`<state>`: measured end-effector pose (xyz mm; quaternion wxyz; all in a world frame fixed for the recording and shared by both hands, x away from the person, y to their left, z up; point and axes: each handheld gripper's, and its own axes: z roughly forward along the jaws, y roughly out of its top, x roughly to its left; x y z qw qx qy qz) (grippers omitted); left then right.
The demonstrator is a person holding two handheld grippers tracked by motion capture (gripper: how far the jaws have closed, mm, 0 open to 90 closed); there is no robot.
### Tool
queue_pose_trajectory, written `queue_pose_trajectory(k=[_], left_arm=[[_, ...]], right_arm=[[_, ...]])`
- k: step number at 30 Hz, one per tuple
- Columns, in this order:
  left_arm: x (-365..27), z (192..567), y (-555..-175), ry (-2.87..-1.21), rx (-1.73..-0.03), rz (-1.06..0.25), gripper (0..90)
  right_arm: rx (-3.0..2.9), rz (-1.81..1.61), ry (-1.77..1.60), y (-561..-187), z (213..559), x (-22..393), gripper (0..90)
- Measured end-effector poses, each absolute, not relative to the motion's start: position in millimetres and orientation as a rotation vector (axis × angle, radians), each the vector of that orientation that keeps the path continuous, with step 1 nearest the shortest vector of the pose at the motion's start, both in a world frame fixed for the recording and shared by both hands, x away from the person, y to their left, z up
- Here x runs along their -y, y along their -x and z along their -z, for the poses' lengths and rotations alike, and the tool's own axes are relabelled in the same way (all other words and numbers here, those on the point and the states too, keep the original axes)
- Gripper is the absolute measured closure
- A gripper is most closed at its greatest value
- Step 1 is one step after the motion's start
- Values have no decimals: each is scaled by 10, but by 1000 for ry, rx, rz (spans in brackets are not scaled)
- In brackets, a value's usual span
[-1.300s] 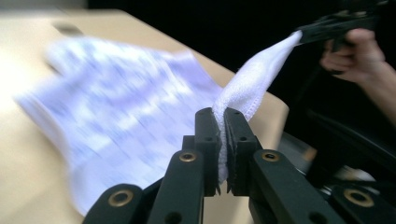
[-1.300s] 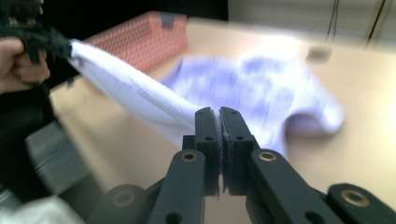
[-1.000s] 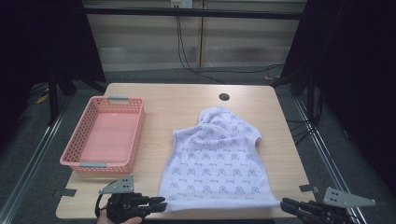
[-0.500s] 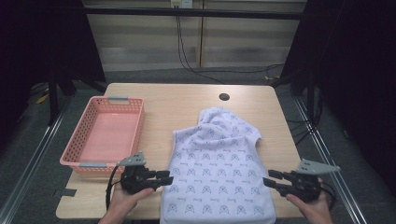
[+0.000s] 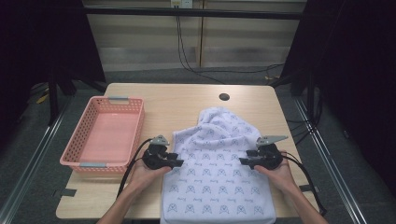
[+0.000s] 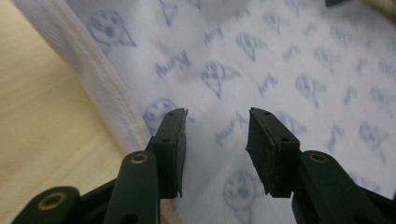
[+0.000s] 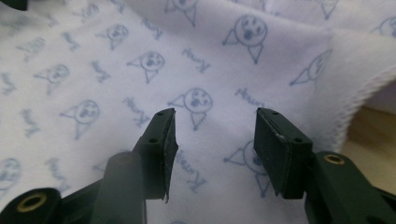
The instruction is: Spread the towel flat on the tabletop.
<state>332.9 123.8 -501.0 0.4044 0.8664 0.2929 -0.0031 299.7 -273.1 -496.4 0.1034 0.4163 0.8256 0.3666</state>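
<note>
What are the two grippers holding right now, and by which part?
Nothing. The left gripper is open over the cloth near its left hem; the right gripper is open near the right hem. Both pairs of jaws stand apart, with no fabric between them.

The printed cloth runs off the high view's bottom edge — forearms cut off there too.

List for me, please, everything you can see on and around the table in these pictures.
White cloth printed with small blue faces: one, white and blue, spread on the table's near right half, bunched at its far end.
Pink plastic basket: one, pink, left side of table, nothing in it.
Light wooden table: one, tan, with a dark round hole near its far edge.
Left gripper: one, black, open at the cloth's left edge.
Right gripper: one, black, open at the cloth's right edge.
</note>
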Motion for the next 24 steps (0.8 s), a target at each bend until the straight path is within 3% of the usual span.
queue_pose_trajectory(k=[2, 4, 7, 12, 24], left_arm=[[-1275, 5015, -3288, -2192, -721, 6, 624], [-1326, 5010, -3238, -2218, -696, -10, 723], [-1422, 5027, -3151, -2202, -706, 40, 860], [-1469, 5019, -2948, -2211, -675, 160, 879], [-1412, 4923, -2313, -2355, -515, 293, 876]], right_arm=[[-2430, -1043, -1186, -2951, 5013, 2704, 490], [-2447, -1032, -1174, -2910, 5003, 2706, 526], [-2468, -1006, -1126, -2763, 4985, 2741, 721], [-2531, -1069, -1164, -2489, 4971, 2855, 847], [-2720, -1036, -1125, -1876, 4886, 2830, 860]])
